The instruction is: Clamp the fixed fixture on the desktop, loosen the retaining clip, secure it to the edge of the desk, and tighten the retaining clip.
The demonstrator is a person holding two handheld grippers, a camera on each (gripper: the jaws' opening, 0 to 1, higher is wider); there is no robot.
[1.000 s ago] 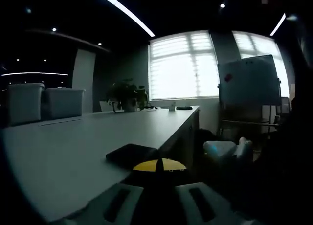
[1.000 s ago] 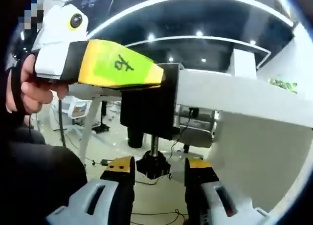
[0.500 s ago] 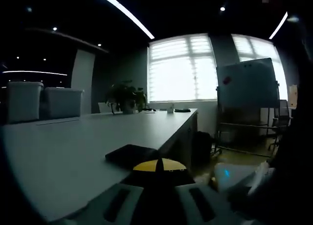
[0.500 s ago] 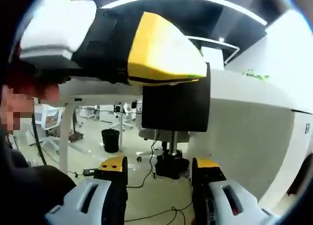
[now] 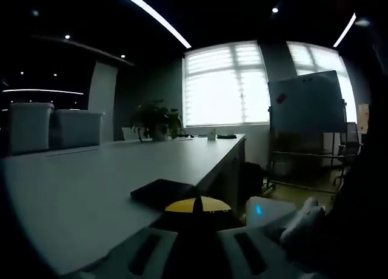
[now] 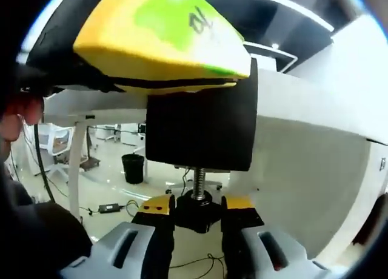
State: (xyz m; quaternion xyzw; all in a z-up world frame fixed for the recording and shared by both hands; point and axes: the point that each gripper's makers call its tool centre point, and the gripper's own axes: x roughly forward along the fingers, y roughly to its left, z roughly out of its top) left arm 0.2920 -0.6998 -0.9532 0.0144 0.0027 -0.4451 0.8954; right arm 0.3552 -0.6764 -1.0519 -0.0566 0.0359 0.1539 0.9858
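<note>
The black clamp fixture point(image 6: 200, 127) hangs on the edge of the white desk point(image 6: 303, 115), and its flat top plate point(image 5: 162, 191) lies on the desktop. A threaded screw point(image 6: 198, 181) runs down from the fixture to a black knob point(image 6: 195, 213). My right gripper point(image 6: 197, 209) is shut on that knob, its yellow-tipped jaws pressing both sides. My left gripper point(image 5: 197, 221) is shut on the fixture at the desk edge. Seen from below, the left gripper point(image 6: 157, 42) shows its yellow jaw just above the fixture. The right gripper point(image 5: 280, 217) shows pale beside the desk.
The long desk point(image 5: 91, 176) runs away toward bright windows, with two pale bins point(image 5: 51, 127) and a plant point(image 5: 156, 118) on it. A whiteboard point(image 5: 308, 103) stands to the right. Under the desk are a bin point(image 6: 130, 168), cables and chairs. A person's hand point(image 6: 18, 115) is at the left.
My right gripper's jaws have come together onto the knob under the fixture, having stood apart on either side of it. The left gripper and the fixture have held still.
</note>
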